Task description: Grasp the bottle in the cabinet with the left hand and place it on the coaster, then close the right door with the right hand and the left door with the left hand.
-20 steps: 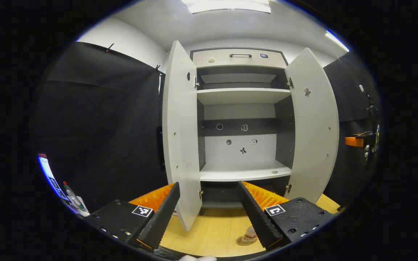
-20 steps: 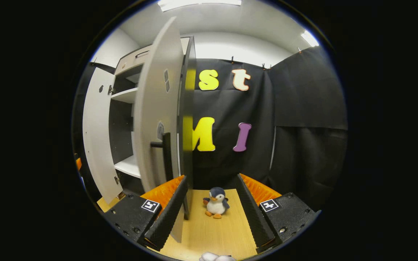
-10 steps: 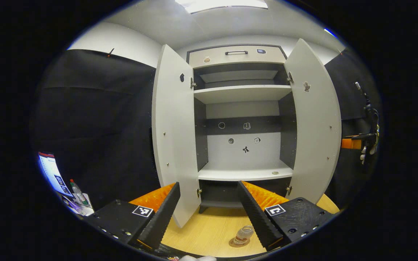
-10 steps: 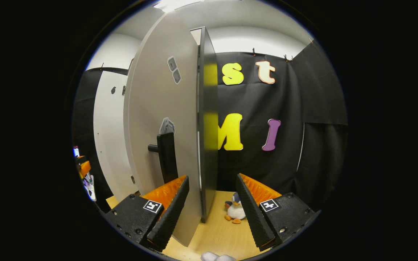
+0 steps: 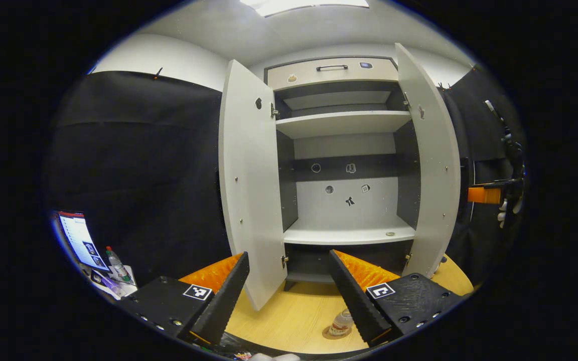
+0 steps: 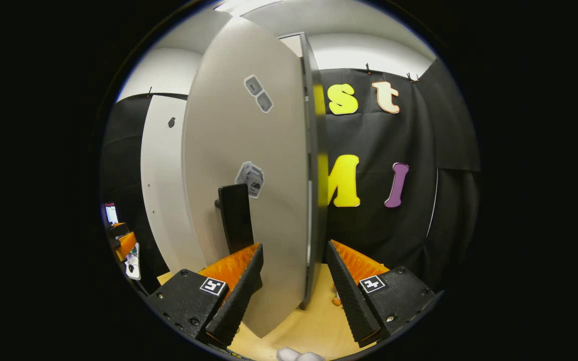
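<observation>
In the left gripper view, a monitor (image 5: 79, 239) sits low at the far left. The left gripper (image 5: 289, 296) hangs over the wooden table (image 5: 289, 321) with its fingers apart, holding nothing. The cabinet (image 5: 344, 165) stands ahead, left door (image 5: 249, 175) and right door (image 5: 432, 165) both swung open. The bottle (image 5: 341, 322) stands on the coaster (image 5: 330, 334) just beside the gripper's right finger. In the right gripper view, the right gripper (image 6: 294, 296) is spread wide, straddling the right door's lower edge near its black handle (image 6: 235, 216); whether either finger touches the panel is unclear.
</observation>
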`<action>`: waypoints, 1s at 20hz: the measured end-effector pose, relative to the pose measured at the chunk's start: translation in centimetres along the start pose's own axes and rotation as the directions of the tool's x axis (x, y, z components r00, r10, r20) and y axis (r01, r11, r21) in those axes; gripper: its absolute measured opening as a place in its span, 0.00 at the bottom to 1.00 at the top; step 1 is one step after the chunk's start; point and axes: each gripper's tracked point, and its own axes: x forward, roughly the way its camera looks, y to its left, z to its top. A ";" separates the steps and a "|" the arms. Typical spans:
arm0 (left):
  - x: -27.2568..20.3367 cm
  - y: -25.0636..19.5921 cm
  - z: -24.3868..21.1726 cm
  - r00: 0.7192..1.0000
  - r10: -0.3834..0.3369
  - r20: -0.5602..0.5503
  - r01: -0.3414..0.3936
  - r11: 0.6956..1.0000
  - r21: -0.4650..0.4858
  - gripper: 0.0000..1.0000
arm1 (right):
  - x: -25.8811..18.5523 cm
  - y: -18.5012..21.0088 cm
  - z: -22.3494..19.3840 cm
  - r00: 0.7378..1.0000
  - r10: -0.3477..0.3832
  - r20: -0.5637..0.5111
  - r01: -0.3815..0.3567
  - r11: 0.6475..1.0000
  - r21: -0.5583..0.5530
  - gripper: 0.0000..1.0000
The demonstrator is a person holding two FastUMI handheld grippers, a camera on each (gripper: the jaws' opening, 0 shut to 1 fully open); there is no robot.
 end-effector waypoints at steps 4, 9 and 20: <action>1.9 2.1 -0.2 0.999 -0.043 -0.005 0.043 0.999 0.013 0.96 | 0.4 -0.3 0.0 0.999 -0.048 0.003 0.048 0.999 -0.008 0.80; 4.3 5.5 0.0 0.996 -0.090 0.006 0.090 0.996 0.018 0.96 | 0.9 1.5 0.5 0.999 -0.026 0.020 0.025 0.998 0.064 0.80; 9.0 13.4 0.7 0.993 -0.101 0.056 0.101 0.995 -0.008 0.96 | -0.4 0.9 1.6 0.987 -0.134 0.093 0.131 0.990 0.043 0.80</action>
